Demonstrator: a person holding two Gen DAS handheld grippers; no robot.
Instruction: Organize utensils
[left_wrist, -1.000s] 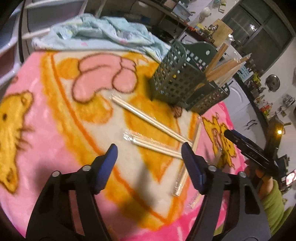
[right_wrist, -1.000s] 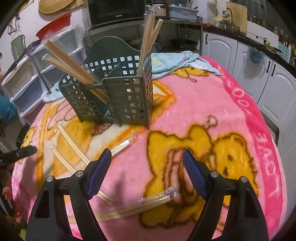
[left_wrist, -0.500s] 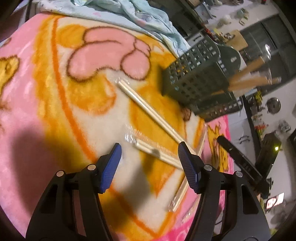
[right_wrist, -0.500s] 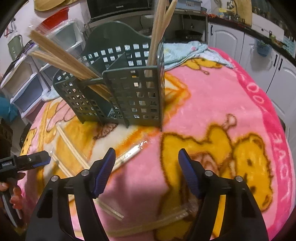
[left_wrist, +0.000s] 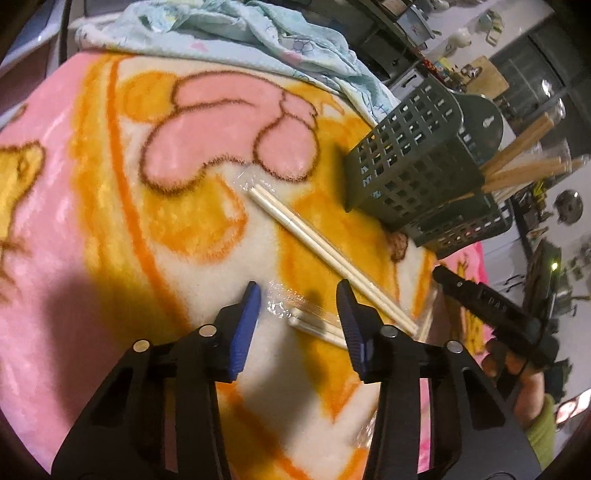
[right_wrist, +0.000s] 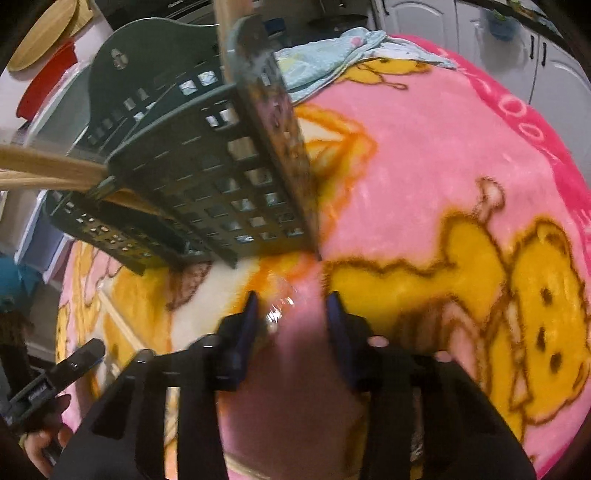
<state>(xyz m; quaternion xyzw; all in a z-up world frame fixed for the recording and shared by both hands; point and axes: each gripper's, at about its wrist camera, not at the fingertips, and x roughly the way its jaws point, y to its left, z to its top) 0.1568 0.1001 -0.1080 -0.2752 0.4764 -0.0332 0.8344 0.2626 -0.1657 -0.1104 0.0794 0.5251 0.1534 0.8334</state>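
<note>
My left gripper (left_wrist: 300, 296) is open, low over the blanket, with the plastic-wrapped end of a chopstick pair (left_wrist: 316, 323) lying between its fingers. A second wrapped pair (left_wrist: 325, 254) lies diagonally just beyond it. The dark green utensil caddy (left_wrist: 413, 173) stands at the right with several wooden chopsticks (left_wrist: 524, 166) in it. My right gripper (right_wrist: 291, 308) is open, close to the blanket, with the crinkled wrapper end of another chopstick pair (right_wrist: 279, 306) by its left finger. The caddy (right_wrist: 207, 177) stands just ahead of it.
A pink and yellow cartoon blanket (left_wrist: 92, 184) covers the table. A light blue cloth (left_wrist: 229, 33) is bunched at its far edge. The right gripper shows in the left wrist view (left_wrist: 491, 306). White cabinets (right_wrist: 546, 62) stand beyond the table.
Both grippers have moved forward and down toward the blanket. The left one now straddles the near wrapped chopstick pair. The right one has closed in on the caddy and a wrapper end.
</note>
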